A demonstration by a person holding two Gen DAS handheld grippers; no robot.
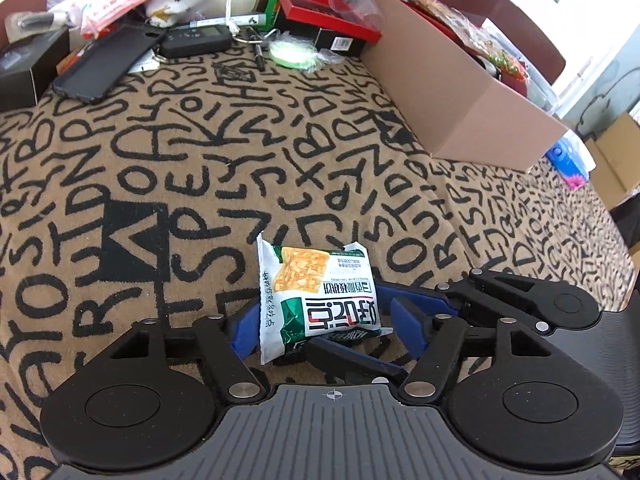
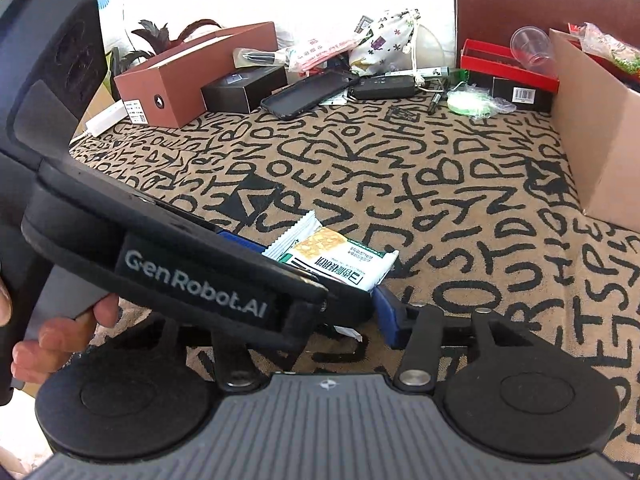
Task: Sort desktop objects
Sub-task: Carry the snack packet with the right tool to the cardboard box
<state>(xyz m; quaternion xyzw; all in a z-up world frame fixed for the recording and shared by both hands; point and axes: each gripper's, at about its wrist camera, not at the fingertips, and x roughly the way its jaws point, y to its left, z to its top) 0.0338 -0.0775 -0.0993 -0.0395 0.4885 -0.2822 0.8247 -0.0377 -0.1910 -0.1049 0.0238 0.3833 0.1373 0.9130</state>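
- Looking thru left wrist view: snack packet (image 1: pixel 316 300) lies on the letter-print cloth (image 1: pixel 200 160), sitting between the blue fingers (image 1: pixel 244 336) of the left gripper (image 1: pixel 324 332). Jaws look spread w/ a gap on the right side; pads don't seem to press it, so I'd call it released, packet w/in reach.
- Right gripper (image 1: pixel 404 304) comes in from the right, one blue finger over the packet's edge, another part under its lower end; can't tell from here if it pinches.
- Cardboard box (image 1: pixel 460 92) stands far right, already holding red wrappers etc. – probably the drop spot for snacks.
- Phone case (image 1: pixel 104 64), marker, keys, green tape roll sit along the far edge, well apart.
- Right wrist view: left gripper (image 2: pixel 320 264) body crosses the frame, a hand (image 2: pixel 60 336) holding it. Packet (image 2: pixel 340 260) pokes out beyond it, flat on cloth.
- Only one blue finger (image 2: pixel 390 316) of the right gripper shows, just beside packet's near corner; grip can't be told.
- Judgement: both tools crowd the packet, likely a handover or regrip.
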